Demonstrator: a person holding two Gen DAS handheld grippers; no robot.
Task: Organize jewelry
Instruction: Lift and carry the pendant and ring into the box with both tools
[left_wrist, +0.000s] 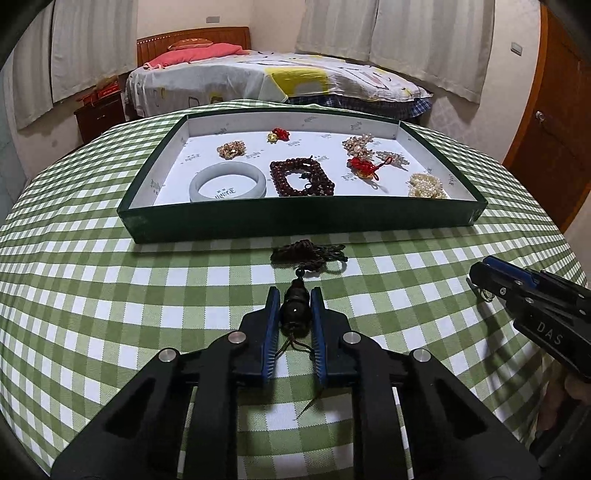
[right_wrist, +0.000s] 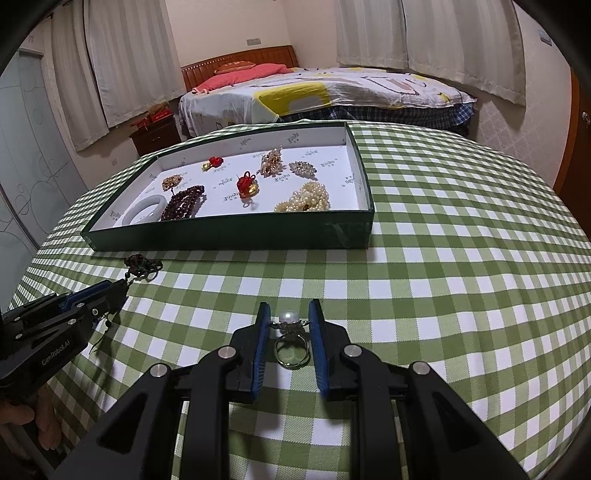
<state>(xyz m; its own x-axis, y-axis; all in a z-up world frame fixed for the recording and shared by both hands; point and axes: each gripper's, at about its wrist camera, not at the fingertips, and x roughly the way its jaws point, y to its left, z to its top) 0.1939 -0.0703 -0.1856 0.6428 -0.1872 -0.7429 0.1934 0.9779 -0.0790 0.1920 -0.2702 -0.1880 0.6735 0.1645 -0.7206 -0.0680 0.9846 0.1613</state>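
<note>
My left gripper (left_wrist: 294, 295) is shut on a dark gourd pendant (left_wrist: 295, 314); its brown knotted cord (left_wrist: 308, 253) trails on the cloth ahead. My right gripper (right_wrist: 290, 308) has its pads close on either side of a silver pearl ring (right_wrist: 290, 338) lying on the cloth; the ring's head touches the pads. The dark green jewelry tray (left_wrist: 303, 218) lies beyond, holding a grey bangle (left_wrist: 228, 184), a dark red bead bracelet (left_wrist: 301, 177), red charms (left_wrist: 360, 166) and pearl pieces (left_wrist: 426, 184). The tray also shows in the right wrist view (right_wrist: 229, 230).
A green checked cloth (right_wrist: 461, 258) covers the table. The right gripper shows at the right edge of the left wrist view (left_wrist: 480, 275). The left gripper shows at the left of the right wrist view (right_wrist: 118, 290). A bed (left_wrist: 277, 81) stands behind the table.
</note>
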